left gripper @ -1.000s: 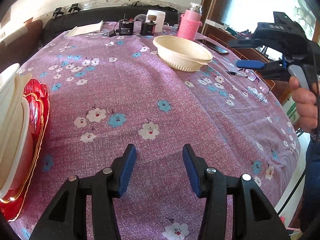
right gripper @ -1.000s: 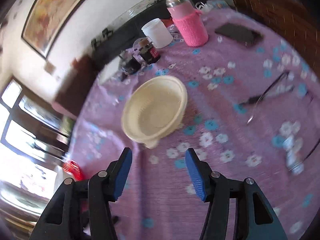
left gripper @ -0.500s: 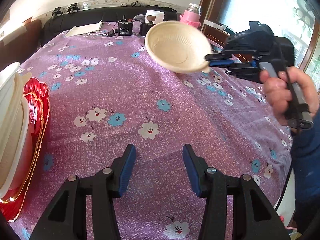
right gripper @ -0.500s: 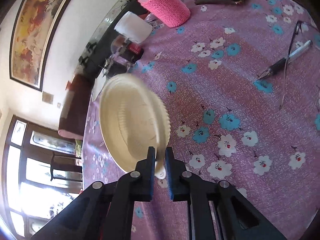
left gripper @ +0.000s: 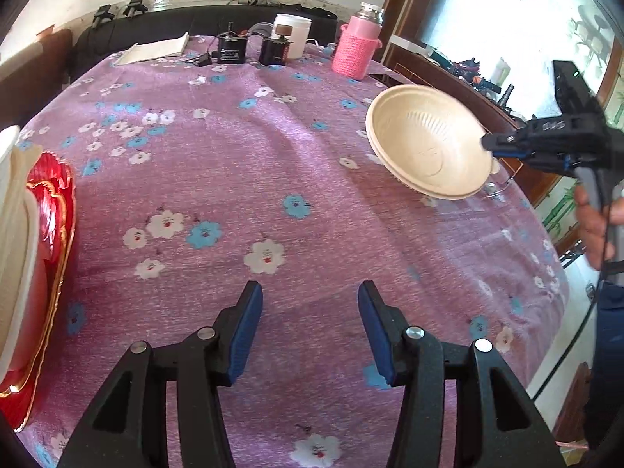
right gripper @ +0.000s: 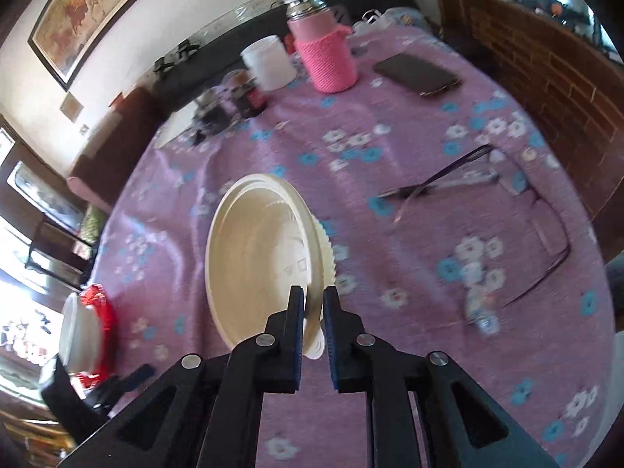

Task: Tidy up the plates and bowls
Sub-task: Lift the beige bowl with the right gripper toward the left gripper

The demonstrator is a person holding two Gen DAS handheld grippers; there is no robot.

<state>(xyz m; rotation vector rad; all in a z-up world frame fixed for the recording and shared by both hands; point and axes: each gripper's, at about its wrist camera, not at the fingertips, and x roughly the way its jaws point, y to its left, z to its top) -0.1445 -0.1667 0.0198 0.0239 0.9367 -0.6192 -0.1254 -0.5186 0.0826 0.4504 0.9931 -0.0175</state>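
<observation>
A cream bowl (left gripper: 425, 152) hangs tilted above the purple flowered tablecloth (left gripper: 234, 179) on the right. My right gripper (right gripper: 313, 292) pinches its near rim, and the bowl (right gripper: 257, 261) opens to the left in that view. The jaws are opening slightly, with the rim still between the pads. In the left wrist view, a hand holds the right gripper (left gripper: 487, 144) from the right. My left gripper (left gripper: 310, 292) stands open and empty over the cloth. At the left edge, stacked white bowls (left gripper: 15, 234) rest on red plates (left gripper: 54, 210).
A pink-sleeved flask (left gripper: 357, 52), a white jar (left gripper: 292, 35), small black devices (left gripper: 230, 48) and a notebook (left gripper: 156, 48) stand at the far side. A phone (right gripper: 417, 76), a pen (right gripper: 440, 185) and glasses (right gripper: 526, 234) lie on the right.
My right gripper shut on the cream bowl's rim, lifted it off the table and carried it nearer and to the right in the left wrist view. My left gripper stayed put.
</observation>
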